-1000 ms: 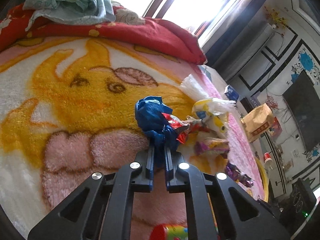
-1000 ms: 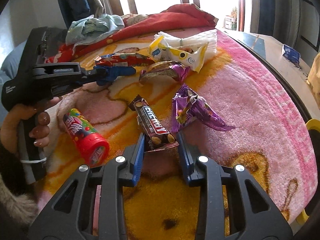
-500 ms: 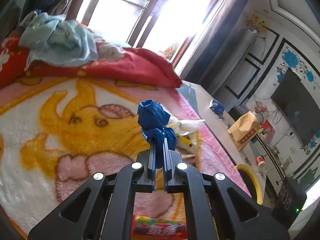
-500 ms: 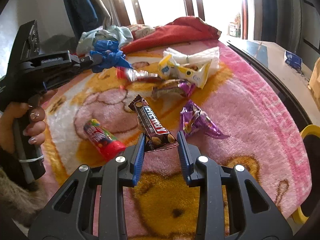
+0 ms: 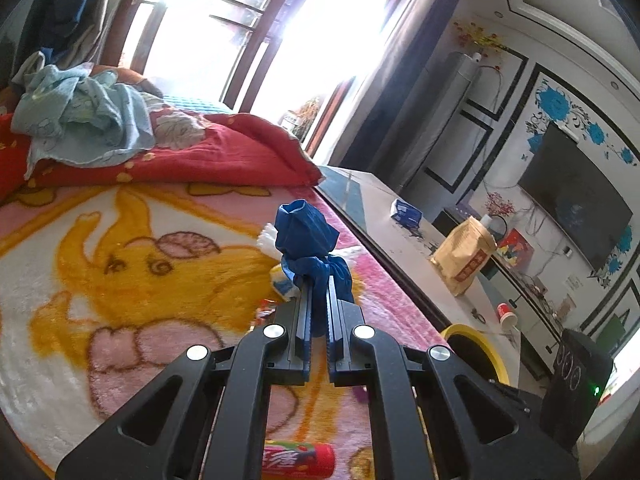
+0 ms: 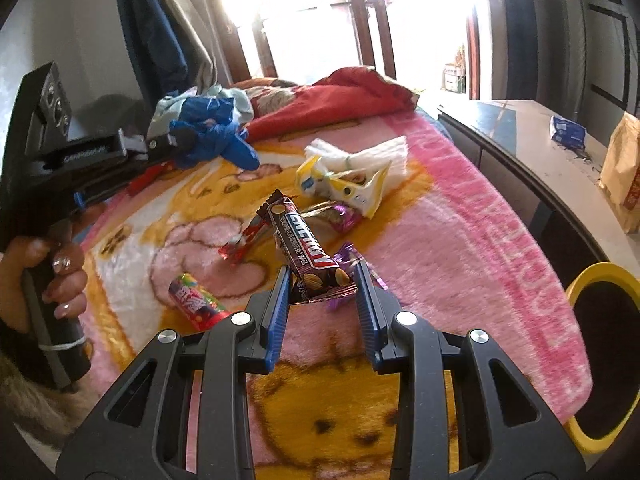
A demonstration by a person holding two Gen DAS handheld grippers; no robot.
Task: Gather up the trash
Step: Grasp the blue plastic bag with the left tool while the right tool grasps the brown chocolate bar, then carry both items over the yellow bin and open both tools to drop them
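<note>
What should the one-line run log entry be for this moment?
left tongs: shut on blue wrapper | right tongs: shut on chocolate bar | yellow bin: beside bed

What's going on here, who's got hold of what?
A person is clearing snack trash off a blanket-covered bed with a pair of tongs in each hand. The left tongs are shut on a crumpled blue wrapper, held above the blanket. The right tongs grip a dark chocolate bar wrapper. A candy tube, purple wrappers and a yellow-white packet are on the bed. A yellow-rimmed bin stands alongside.
</note>
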